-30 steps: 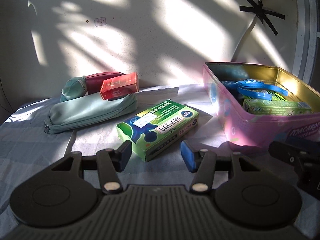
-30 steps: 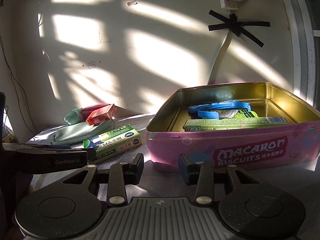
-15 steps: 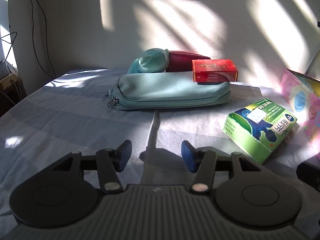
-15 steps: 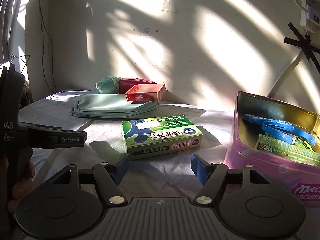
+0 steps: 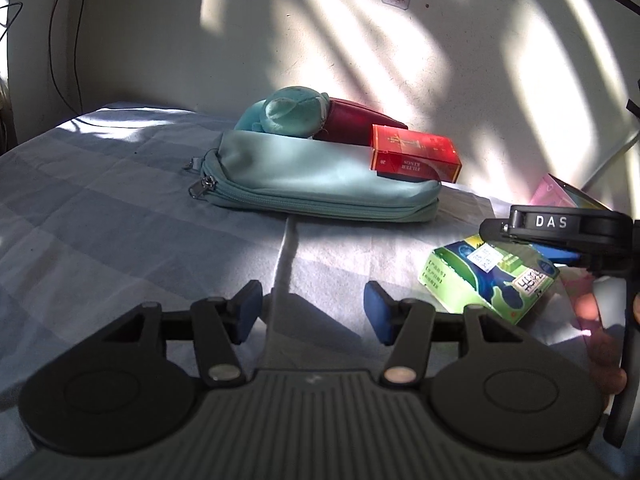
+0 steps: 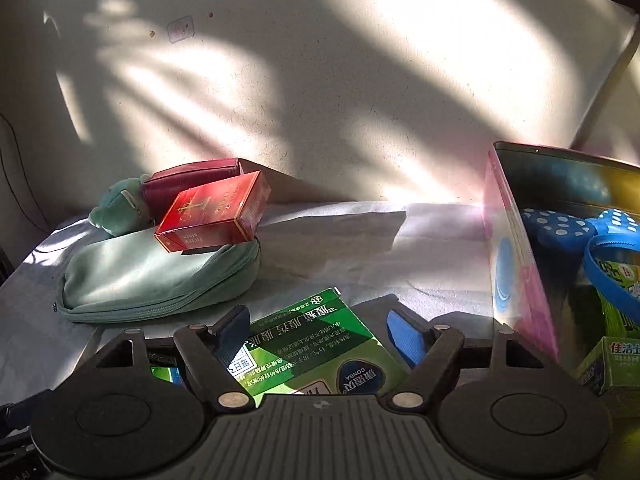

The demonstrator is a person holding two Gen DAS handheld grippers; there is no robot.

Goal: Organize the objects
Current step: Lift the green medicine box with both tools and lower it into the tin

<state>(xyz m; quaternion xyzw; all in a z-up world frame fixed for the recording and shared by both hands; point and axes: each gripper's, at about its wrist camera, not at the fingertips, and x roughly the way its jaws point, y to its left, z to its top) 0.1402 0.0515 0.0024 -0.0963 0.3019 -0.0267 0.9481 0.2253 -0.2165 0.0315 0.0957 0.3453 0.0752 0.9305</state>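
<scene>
The green box (image 6: pixel 316 344) lies flat on the surface (image 5: pixel 120 240), in the lower middle of the right wrist view, and the front part of it sits between the two spread fingers (image 6: pixel 404 336) of the right gripper (image 6: pixel 318 332). The fingers are apart and I cannot tell if they touch its sides. Its long axis runs from the lower right of that frame toward the upper left, and its far end points up to the wall. In the left wrist view the same box (image 5: pixel 488 280) is at the right edge, under the black body of the other gripper.

The left gripper (image 5: pixel 312 312) is at the lower middle of its own view, with its fingers (image 5: pixel 376 316) released and nothing between them, only the cloth below.

A teal pouch (image 5: pixel 316 184) lies across the middle of the left view, its long axis going left to right and its zipper pull at the left end. A red box (image 5: pixel 416 156) rests on its right part, and a dark red case (image 5: pixel 352 124) and a small teal soft toy (image 5: pixel 292 116) are behind it, near the wall.

A pink tin (image 6: pixel 516 264) stands open at the right of the right wrist view, with a blue band (image 6: pixel 600 268) and a green carton (image 6: pixel 616 364) inside.

The surface has a pale blue checked cloth. The wall (image 6: pixel 320 80) is white, with patches of sunlight and shadow.
</scene>
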